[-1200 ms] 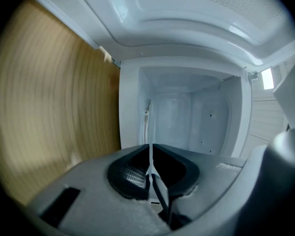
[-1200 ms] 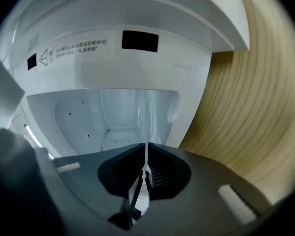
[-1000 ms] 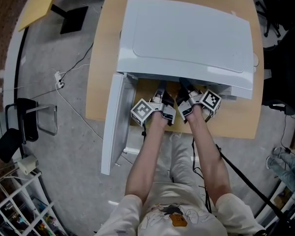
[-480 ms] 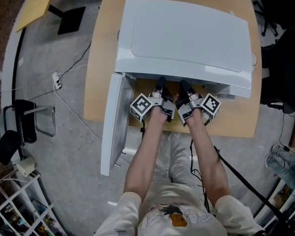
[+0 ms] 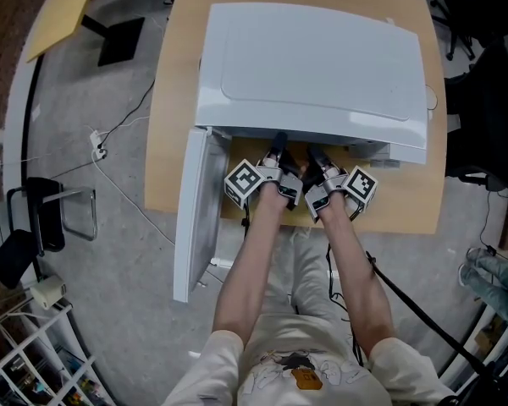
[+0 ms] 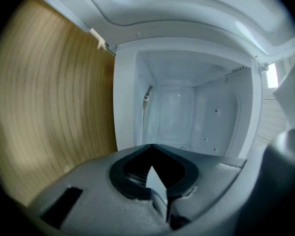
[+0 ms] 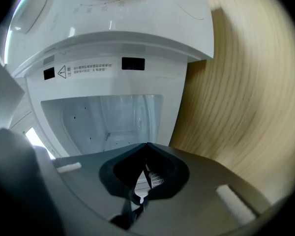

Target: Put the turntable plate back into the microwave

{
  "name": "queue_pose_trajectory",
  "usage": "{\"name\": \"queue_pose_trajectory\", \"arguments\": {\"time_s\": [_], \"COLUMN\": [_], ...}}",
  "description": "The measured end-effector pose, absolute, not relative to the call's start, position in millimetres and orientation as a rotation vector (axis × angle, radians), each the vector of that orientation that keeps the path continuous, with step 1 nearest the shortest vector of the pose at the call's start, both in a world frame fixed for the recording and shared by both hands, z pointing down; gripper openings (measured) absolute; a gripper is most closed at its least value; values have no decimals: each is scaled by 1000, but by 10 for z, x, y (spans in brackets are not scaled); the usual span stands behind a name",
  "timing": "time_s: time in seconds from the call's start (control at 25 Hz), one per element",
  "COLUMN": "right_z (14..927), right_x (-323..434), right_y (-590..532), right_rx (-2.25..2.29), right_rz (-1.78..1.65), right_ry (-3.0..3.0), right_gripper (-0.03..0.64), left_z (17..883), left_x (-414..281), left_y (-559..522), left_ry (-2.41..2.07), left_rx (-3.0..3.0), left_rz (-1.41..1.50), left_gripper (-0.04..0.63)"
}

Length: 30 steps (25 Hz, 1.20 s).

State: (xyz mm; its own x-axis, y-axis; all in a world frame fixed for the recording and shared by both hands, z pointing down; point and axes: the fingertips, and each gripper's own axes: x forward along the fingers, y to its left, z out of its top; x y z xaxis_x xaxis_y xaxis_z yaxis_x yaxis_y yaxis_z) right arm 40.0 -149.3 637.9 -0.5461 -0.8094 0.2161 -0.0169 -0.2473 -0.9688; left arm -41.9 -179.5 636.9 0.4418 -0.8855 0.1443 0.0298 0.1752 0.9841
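Note:
The white microwave [image 5: 313, 66] stands on a wooden table [image 5: 173, 100], its door [image 5: 195, 218] swung open to the left. My left gripper [image 5: 277, 145] and right gripper [image 5: 315, 153] sit side by side at the mouth of the oven, both shut with nothing between the tips. In the left gripper view the shut gripper [image 6: 151, 146] faces the white cavity [image 6: 187, 112]. The right gripper [image 7: 146, 145] faces the same cavity [image 7: 113, 117] below a warning label [image 7: 88, 69]. I cannot make out the turntable plate; the gripper bodies hide the cavity floor.
The table's front edge [image 5: 389, 218] runs just under my hands. On the floor to the left lie a cable [image 5: 118, 176] and a black chair [image 5: 34, 218]. A wire rack [image 5: 25, 353] stands at lower left. Dark furniture [image 5: 491, 100] is at the right.

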Motion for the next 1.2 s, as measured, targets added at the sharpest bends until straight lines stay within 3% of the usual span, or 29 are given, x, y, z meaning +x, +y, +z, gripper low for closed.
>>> {"name": "queue_pose_trajectory", "arguments": {"time_s": [0.44,0.8,1.2], "right_z": [6155,5541,4932], "right_x": [418,467,408], "right_y": [-1317,-967,-591], "right_rx": [-1020,-983,-1135], "right_rz": [-1826,-1745,-1486], "right_ry": [1531,1709,2272], "right_gripper": [8,8,8], "left_z": [6148,5394,4705], "left_x": [-357,-161,-79], "left_y": [-1343,-869,-521], "left_ry": [-898,-888,-1110], "left_rx": [1291,1517,2062], "left_rz": [-703,-556,-113], "left_gripper": [-2,-3,-2]}}
